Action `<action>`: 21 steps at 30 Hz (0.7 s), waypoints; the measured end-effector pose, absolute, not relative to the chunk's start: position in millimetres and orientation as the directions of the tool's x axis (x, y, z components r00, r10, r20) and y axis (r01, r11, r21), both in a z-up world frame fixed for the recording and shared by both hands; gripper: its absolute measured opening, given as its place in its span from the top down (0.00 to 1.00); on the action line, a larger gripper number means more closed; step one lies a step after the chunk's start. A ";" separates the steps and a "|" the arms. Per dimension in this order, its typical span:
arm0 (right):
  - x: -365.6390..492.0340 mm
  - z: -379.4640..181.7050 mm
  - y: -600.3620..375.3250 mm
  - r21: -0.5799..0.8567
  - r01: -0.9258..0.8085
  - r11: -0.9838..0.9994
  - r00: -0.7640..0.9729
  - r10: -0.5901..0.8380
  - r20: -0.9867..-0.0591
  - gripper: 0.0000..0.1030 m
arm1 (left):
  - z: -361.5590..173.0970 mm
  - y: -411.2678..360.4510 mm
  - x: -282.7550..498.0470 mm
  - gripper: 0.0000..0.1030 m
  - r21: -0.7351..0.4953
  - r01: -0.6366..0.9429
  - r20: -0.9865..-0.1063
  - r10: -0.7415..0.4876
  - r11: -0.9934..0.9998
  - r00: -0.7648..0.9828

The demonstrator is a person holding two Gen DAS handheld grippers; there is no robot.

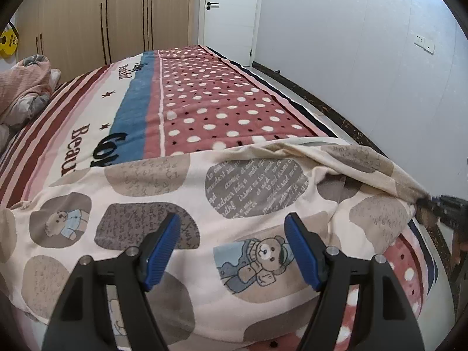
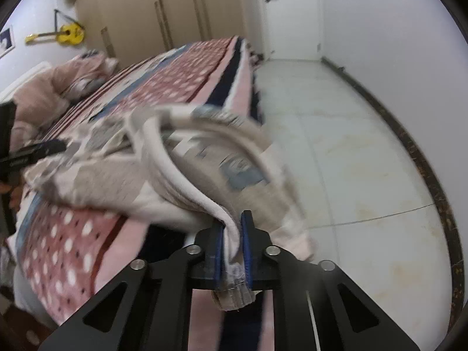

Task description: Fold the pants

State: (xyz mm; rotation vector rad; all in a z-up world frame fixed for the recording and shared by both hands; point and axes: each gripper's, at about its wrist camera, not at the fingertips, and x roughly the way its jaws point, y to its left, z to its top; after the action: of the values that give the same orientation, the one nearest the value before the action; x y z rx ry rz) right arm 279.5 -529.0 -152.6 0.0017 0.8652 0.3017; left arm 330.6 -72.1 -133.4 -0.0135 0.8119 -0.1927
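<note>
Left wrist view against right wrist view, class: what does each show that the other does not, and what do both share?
Only the left wrist view shows the open left claw hovering over the flat pants, with their bear print sharp, and a wall socket.

Only the right wrist view shows the right claw shut on the pants' white band, the tiled floor and a whole yellow guitar.

Both show the pants, the dotted blanket, wardrobe and door.

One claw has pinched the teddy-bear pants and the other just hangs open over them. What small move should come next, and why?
Probably lower the left claw and close it on the pants. Its jaws stand open above the flat cloth, gripping nothing, while the right claw already pinches an edge, so a fold needs a second grip.
</note>
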 end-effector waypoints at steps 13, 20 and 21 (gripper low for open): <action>363.1 -129.5 -554.9 0.049 -0.156 0.987 0.715 0.147 -0.683 0.97 | -139.0 -72.7 364.6 0.32 -0.054 0.176 -0.718 -0.161 0.983 0.677; 400.7 -160.5 -561.7 0.044 -0.092 0.995 0.696 0.096 -0.711 0.89 | -150.3 -59.4 390.1 0.32 -0.042 0.134 -0.725 -0.122 0.990 0.678; 404.5 -165.6 -561.9 0.051 -0.090 0.995 0.684 0.099 -0.723 0.80 | -151.3 -56.8 392.1 0.32 -0.045 0.126 -0.726 -0.119 0.991 0.678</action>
State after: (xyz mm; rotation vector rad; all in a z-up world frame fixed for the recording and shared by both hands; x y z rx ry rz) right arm 404.5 -561.9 -165.6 0.0122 0.8108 0.1057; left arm 392.1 -56.8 -151.3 0.0092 0.8145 -0.1375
